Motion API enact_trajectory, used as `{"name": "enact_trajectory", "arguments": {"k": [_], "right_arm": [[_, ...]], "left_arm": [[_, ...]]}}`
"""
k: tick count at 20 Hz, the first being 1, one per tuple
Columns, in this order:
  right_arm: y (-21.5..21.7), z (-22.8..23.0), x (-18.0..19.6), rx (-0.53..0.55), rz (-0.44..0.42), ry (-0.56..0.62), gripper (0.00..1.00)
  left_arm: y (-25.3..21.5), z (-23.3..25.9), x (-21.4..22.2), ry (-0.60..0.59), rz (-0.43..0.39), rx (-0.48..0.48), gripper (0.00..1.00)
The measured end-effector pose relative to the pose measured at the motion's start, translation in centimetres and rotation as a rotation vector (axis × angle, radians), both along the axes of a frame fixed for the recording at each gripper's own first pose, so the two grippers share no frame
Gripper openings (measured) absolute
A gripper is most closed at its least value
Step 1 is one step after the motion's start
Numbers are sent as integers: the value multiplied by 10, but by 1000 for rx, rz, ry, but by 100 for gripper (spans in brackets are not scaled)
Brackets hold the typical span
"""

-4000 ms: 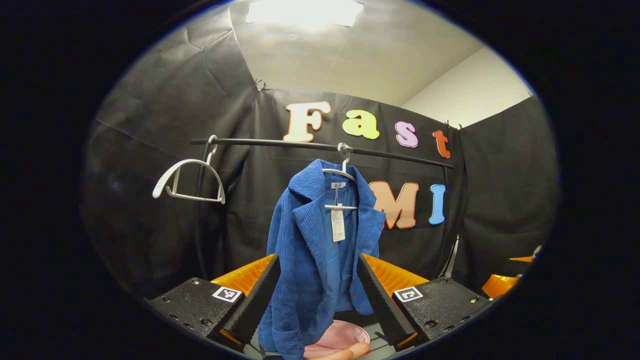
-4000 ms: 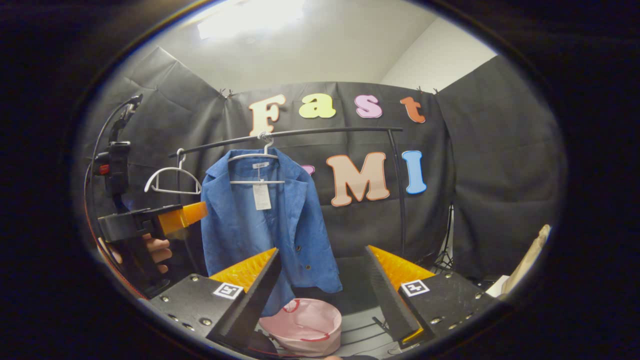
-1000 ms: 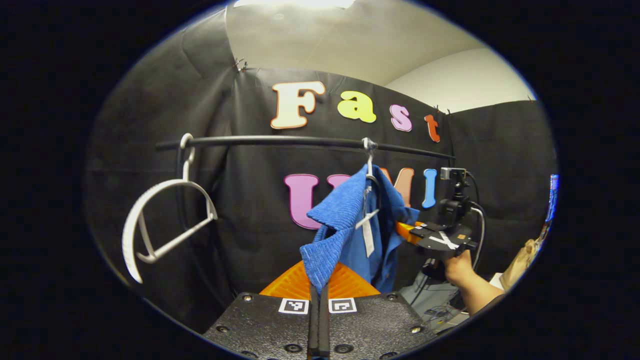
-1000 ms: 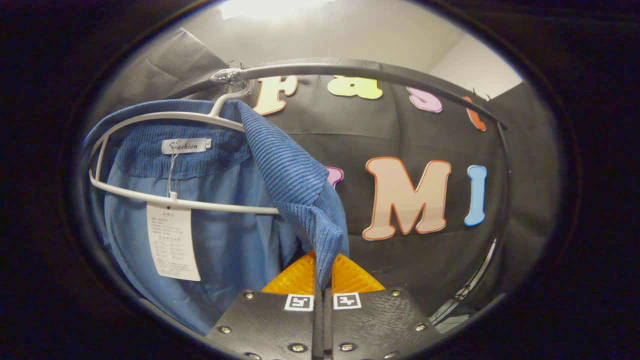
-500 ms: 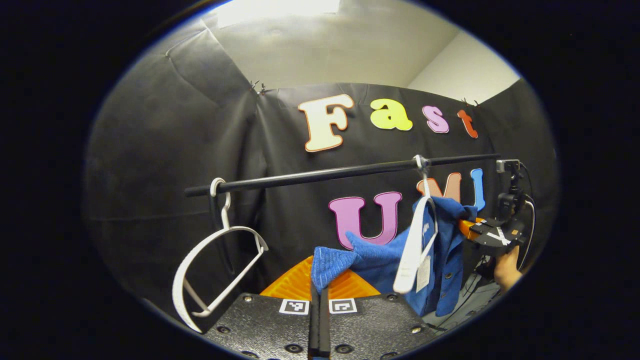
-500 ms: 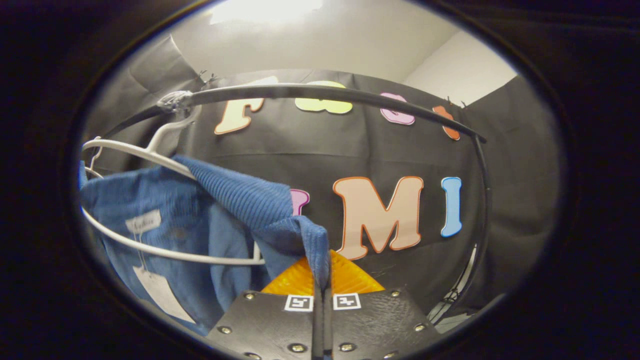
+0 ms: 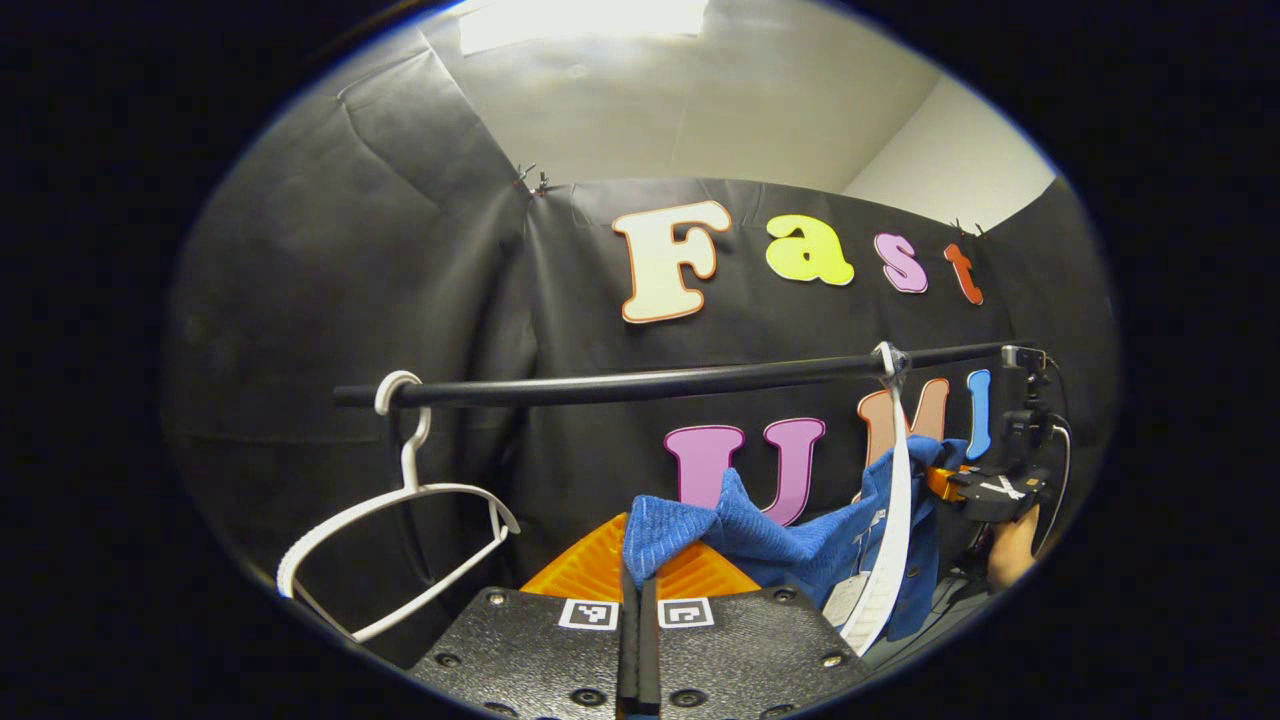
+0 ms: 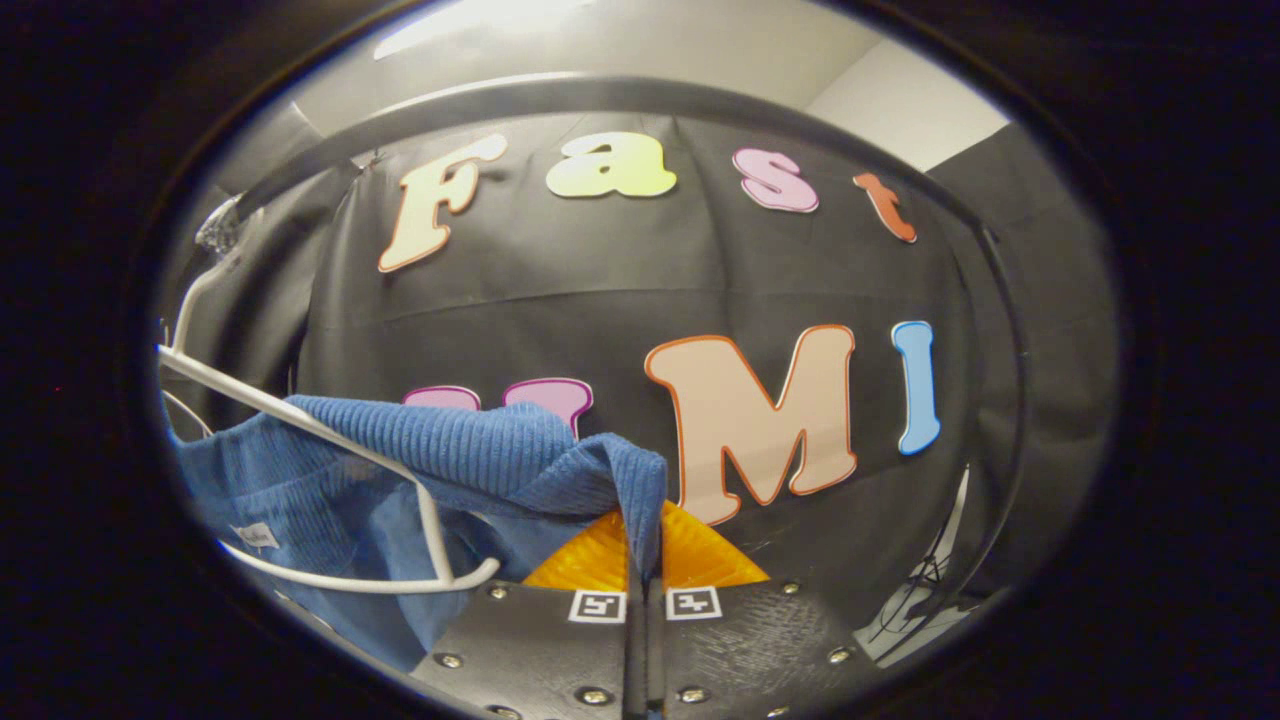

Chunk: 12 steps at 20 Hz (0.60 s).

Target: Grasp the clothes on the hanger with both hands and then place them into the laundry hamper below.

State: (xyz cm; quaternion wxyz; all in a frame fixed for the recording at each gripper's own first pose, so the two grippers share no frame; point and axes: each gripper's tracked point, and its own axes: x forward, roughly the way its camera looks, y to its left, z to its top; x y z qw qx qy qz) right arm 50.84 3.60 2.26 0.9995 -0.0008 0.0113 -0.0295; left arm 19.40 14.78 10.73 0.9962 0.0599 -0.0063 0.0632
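Observation:
A blue corduroy jacket [image 7: 790, 545] stretches between both grippers below the black rail [image 7: 640, 383]. My left gripper [image 7: 637, 590] is shut on one jacket edge, the cloth bunched above its orange fingers. The white hanger [image 7: 890, 520] hangs from the rail in front of the jacket, tilted. In the right gripper view, my right gripper [image 8: 644, 575] is shut on the other edge of the jacket [image 8: 470, 460], and the hanger [image 8: 330, 470] lies across the cloth at the left. The right gripper [image 7: 985, 490] and the hand holding it show far right in the left gripper view.
A second white hanger [image 7: 400, 520], empty, hangs at the rail's left end. The rail [image 8: 620, 95] arcs close overhead in the right gripper view, with its upright post [image 8: 1010, 400] at the right. Black cloth walls surround the rack.
Both grippers closed on the jacket's edges and pulled them outward and down. The jacket has slid off the hanger's shoulders, and the hanger has swung and tilted on the rail.

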Motion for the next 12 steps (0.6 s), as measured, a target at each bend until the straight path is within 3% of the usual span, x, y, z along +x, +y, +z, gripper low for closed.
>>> {"name": "enact_trajectory", "arguments": {"k": [3, 6, 9, 12], "right_arm": [[-4, -21, 11, 8, 14, 61, 0], [-3, -46, 13, 12, 24, 128, 0], [-4, -73, 6, -8, 30, 164, 0], [1, -99, -6, -25, 40, 199, 1]], "left_arm": [[-2, -21, 14, 36, -26, -31, 2], [-3, -52, 22, 67, -102, -114, 0], [9, -84, 17, 131, -100, -181, 0], [19, -98, 14, 135, -69, -141, 1]]}}
